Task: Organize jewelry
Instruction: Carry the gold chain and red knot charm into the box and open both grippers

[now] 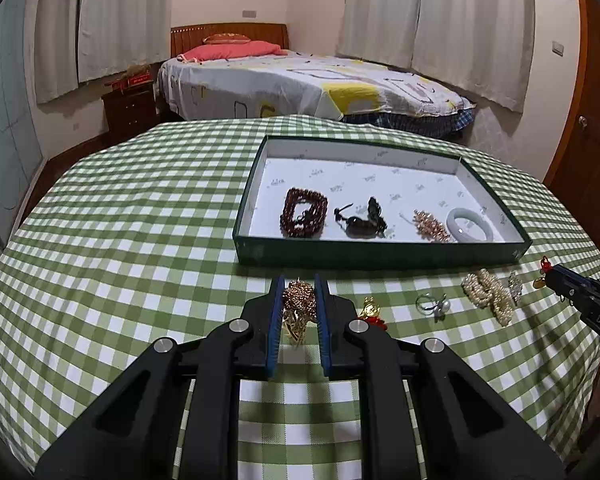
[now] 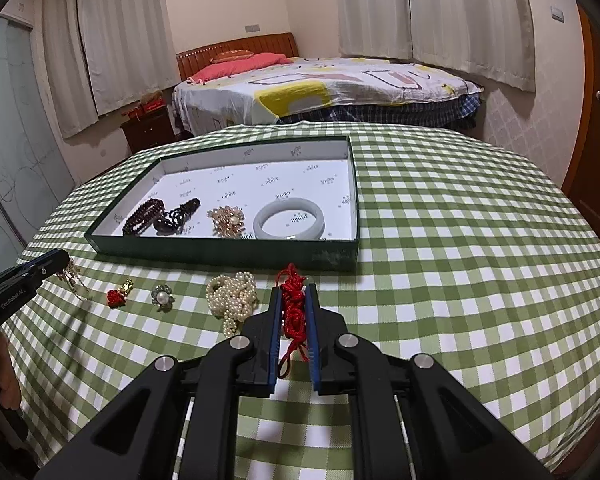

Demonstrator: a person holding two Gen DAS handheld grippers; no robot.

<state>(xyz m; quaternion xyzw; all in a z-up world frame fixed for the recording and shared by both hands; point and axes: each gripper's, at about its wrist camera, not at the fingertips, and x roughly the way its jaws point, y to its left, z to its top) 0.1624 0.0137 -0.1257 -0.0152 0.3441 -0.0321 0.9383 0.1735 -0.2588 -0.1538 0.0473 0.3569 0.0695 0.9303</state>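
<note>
Left wrist view: the green tray [image 1: 256, 254] holds a red bead bracelet [image 1: 303, 212], dark beads [image 1: 360, 222], a pink cluster [image 1: 431, 225] and a jade bangle [image 1: 469, 225]. In front of the tray, the left gripper [image 1: 299, 294] pinches a gold ornament [image 1: 298, 306]; the right gripper [image 2: 293, 306] grips a red cord [image 2: 292, 308], its pendant hidden.

Left gripper [image 1: 299, 312] reaches forward low over the counter [image 1: 140, 216], its blue-padded fingers [image 1: 274, 320] drawn close and clamped on a gold ornament [image 1: 298, 308] that hangs between them. Right gripper [image 2: 293, 320] is held in the same forward pose, fingers [image 2: 312, 328] pinched on a red cord [image 2: 292, 312] that trails down from the pads. Seen from the right wrist, the left gripper enters at the far left edge, with the person's left hand [image 2: 2, 376] wrapped around its handle. From the left wrist, the right gripper's tip shows at the far right edge.
</note>
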